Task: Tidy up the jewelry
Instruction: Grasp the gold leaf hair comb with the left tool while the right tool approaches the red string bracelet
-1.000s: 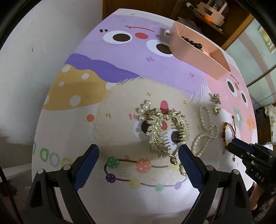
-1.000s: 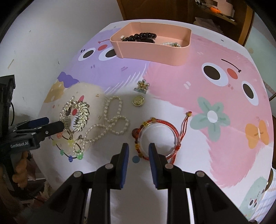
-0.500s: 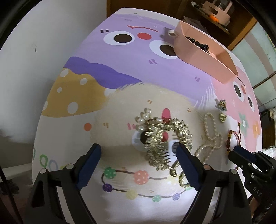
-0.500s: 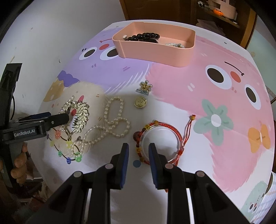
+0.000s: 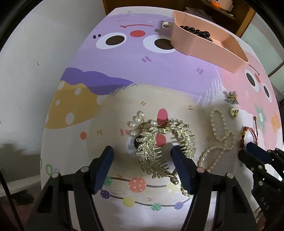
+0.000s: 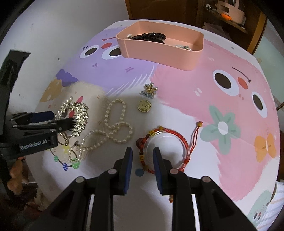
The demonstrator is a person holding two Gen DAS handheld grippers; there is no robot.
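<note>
A gold leaf hair comb (image 5: 159,142) with pearls lies on the cartoon mat; it also shows in the right wrist view (image 6: 78,115). My left gripper (image 5: 142,156) is open with its fingers on either side of the comb's lower part. A pearl necklace (image 6: 113,128), a gold round brooch (image 6: 144,106) and a flower clip (image 6: 150,90) lie in the middle. A red cord bracelet with a clear bangle (image 6: 166,147) lies by my right gripper (image 6: 142,156), which is open a little, its jaws astride the bracelet's left rim. The pink tray (image 6: 159,53) at the back holds black beads (image 6: 149,36).
The round table's cartoon mat (image 6: 221,124) runs to the edge near both grippers. A white wall stands at the left. Wooden furniture with a pink box (image 6: 229,8) stands behind the table. A small white ring (image 5: 166,24) lies left of the tray.
My left gripper has moved forward and down, so its fingers now flank the hair comb. My right gripper has edged closer to the red bracelet.
</note>
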